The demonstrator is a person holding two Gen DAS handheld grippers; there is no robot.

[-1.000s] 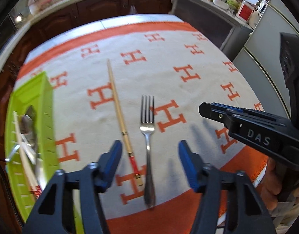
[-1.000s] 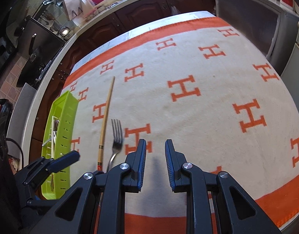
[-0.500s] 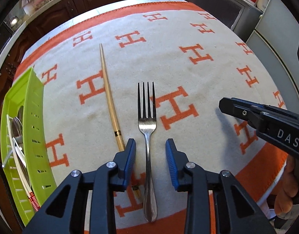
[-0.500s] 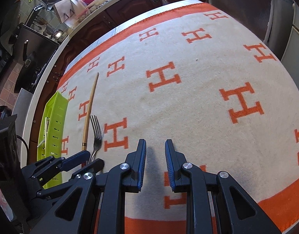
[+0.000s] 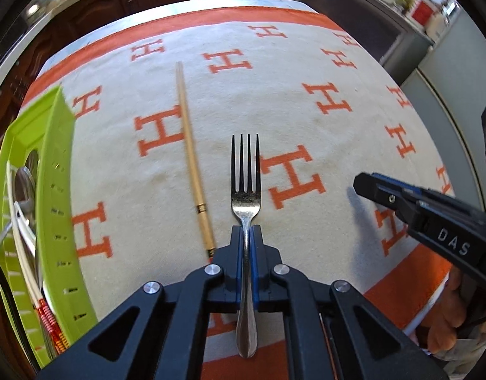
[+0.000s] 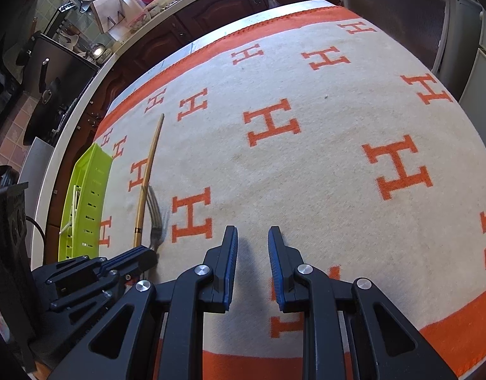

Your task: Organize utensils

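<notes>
A steel fork lies on the cream cloth with orange H marks, tines pointing away. My left gripper is shut on the fork's handle just below its neck; the handle's end shows under the jaws. A wooden chopstick lies just left of the fork, untouched. In the right wrist view the fork and the chopstick lie at the left, with the left gripper on them. My right gripper hovers over bare cloth, jaws a little apart with nothing between them.
A lime-green utensil tray stands along the table's left edge, holding a spoon and chopsticks; the tray also shows in the right wrist view. The right gripper's body reaches in from the right. Dark cabinets and a counter lie beyond the table.
My left gripper came down over the fork and its jaws shut on the handle. The right gripper sank a little toward the cloth, jaws unchanged.
</notes>
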